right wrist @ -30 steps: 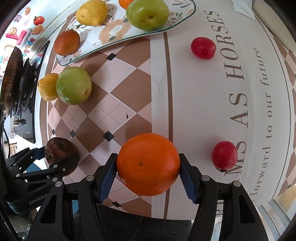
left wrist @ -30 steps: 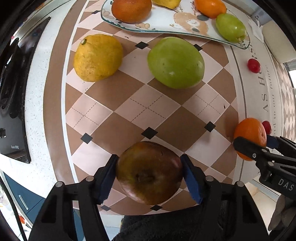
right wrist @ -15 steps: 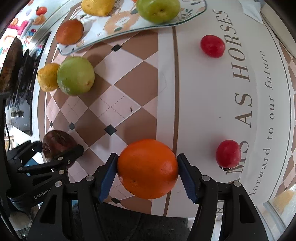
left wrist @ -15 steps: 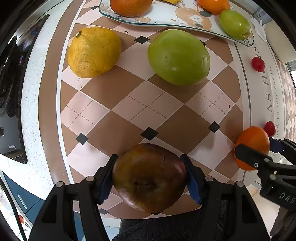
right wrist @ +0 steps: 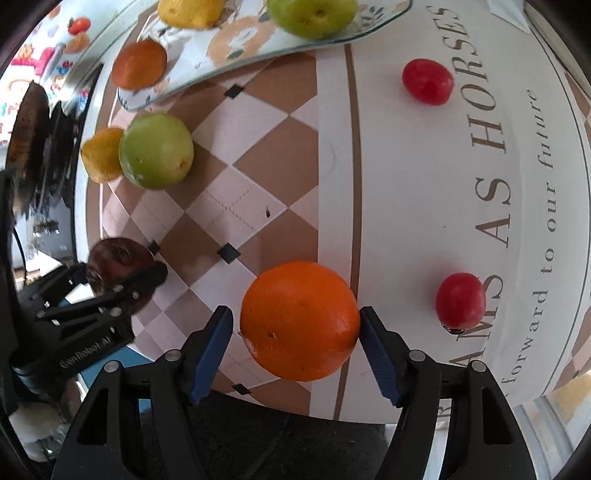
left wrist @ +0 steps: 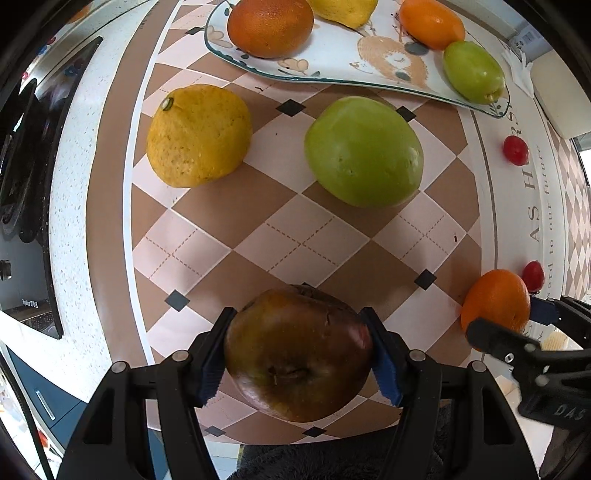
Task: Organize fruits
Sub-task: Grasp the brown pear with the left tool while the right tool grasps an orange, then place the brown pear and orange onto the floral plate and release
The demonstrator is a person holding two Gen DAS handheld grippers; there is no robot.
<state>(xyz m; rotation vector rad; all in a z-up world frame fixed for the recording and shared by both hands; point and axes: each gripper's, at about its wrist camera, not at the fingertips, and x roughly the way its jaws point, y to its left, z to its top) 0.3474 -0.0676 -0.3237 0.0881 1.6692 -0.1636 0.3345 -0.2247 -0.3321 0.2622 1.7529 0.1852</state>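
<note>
My left gripper (left wrist: 299,350) is shut on a dark brown apple (left wrist: 297,356), held above the checked mat near its front edge. My right gripper (right wrist: 297,325) is shut on an orange (right wrist: 299,319); the orange also shows at the right of the left wrist view (left wrist: 495,301). A patterned plate (left wrist: 332,51) at the back holds an orange (left wrist: 269,26), a yellow fruit, a small orange and a green fruit (left wrist: 472,72). A yellow citrus (left wrist: 197,134) and a big green apple (left wrist: 364,151) lie on the mat before the plate.
Two small red fruits (right wrist: 426,81) (right wrist: 460,301) lie on the white lettered part of the mat. A black stove (left wrist: 22,177) is on the left beyond the speckled counter. The counter's front edge is just below both grippers.
Both grippers have moved forward a little toward the plate with their fruits held. The loose fruits have not moved.
</note>
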